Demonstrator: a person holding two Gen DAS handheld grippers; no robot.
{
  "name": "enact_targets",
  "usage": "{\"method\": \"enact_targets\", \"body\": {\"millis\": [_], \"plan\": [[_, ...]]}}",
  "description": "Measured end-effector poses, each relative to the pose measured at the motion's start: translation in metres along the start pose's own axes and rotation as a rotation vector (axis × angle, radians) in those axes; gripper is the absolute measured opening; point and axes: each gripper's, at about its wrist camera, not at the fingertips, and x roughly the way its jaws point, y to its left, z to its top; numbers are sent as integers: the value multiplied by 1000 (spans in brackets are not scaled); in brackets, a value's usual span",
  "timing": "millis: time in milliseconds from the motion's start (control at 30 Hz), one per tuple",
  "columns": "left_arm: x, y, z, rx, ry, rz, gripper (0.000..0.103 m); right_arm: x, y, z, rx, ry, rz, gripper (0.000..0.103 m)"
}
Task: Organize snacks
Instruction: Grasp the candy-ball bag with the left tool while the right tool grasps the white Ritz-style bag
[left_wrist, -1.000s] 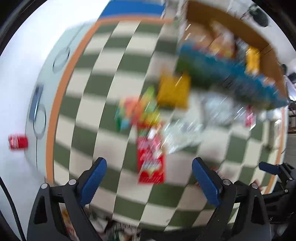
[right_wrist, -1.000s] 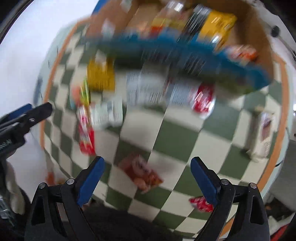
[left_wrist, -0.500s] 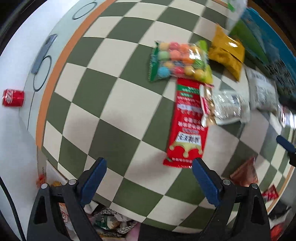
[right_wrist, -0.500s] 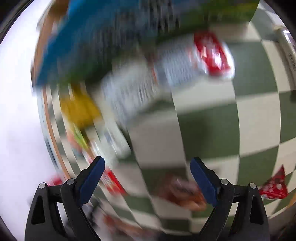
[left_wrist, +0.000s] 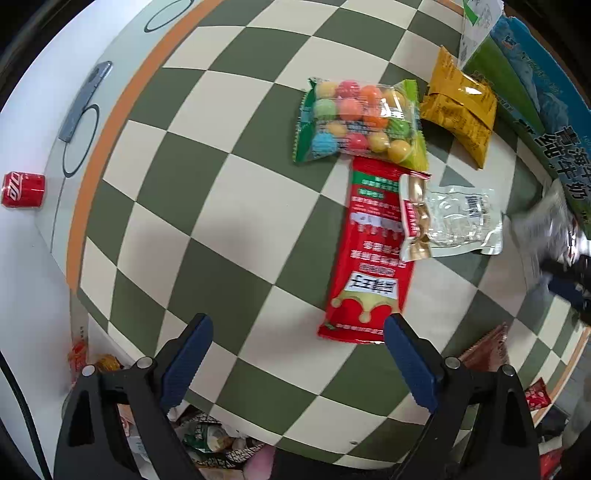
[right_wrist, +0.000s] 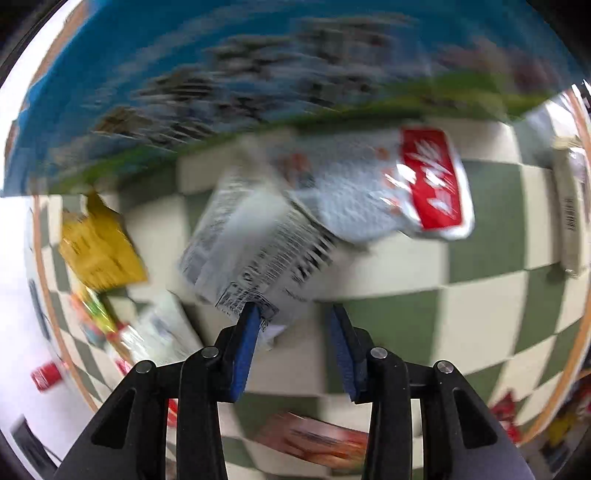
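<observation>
- The left tongs (left_wrist: 295, 354) hang wide and empty above the table's (left_wrist: 207, 206) near edge, with the long red packet (left_wrist: 373, 266) lying just ahead.
- The right tongs (right_wrist: 291, 343) are narrowed around a corner of the silver pouch (right_wrist: 255, 254), beside the box (right_wrist: 221, 74); blur hides whether they grip it.
- Judged step: picking up the pouch. Next: close firmly, lift, carry boxward.
</observation>
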Motion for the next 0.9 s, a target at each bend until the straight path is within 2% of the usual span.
{"method": "enact_targets", "body": {"millis": [100,133,167,233,333,433,567,733,867,900], "plan": [[-7,-5,4,0,-12,-12,95,-10,-25,-8,-20,35,-39,43],[-10,-5,9,-8,-14,-19,95,-16,-32,-9,-3,30,-22,48],[-12,-5,12,-17,-16,-27,95,-24,-39,-10,23,13,10,68],[-19,-2,26,-40,-25,-48,95,-32,-45,-9,61,-23,64,93],[-28,8,53,-87,-37,-68,95,-30,-28,7,77,-29,102,93],[-25,12,87,-106,-11,-100,95,-19,-6,14,65,-12,76,93],[-5,4,125,-96,51,-154,95,-4,0,18,63,9,27,93],[31,-18,152,-26,138,-98,95,13,11,14,43,26,-13,93],[39,-31,162,37,141,-51,95,16,12,16,43,35,-18,93],[40,-36,163,42,137,-46,94,20,22,19,47,39,-18,93]]}}
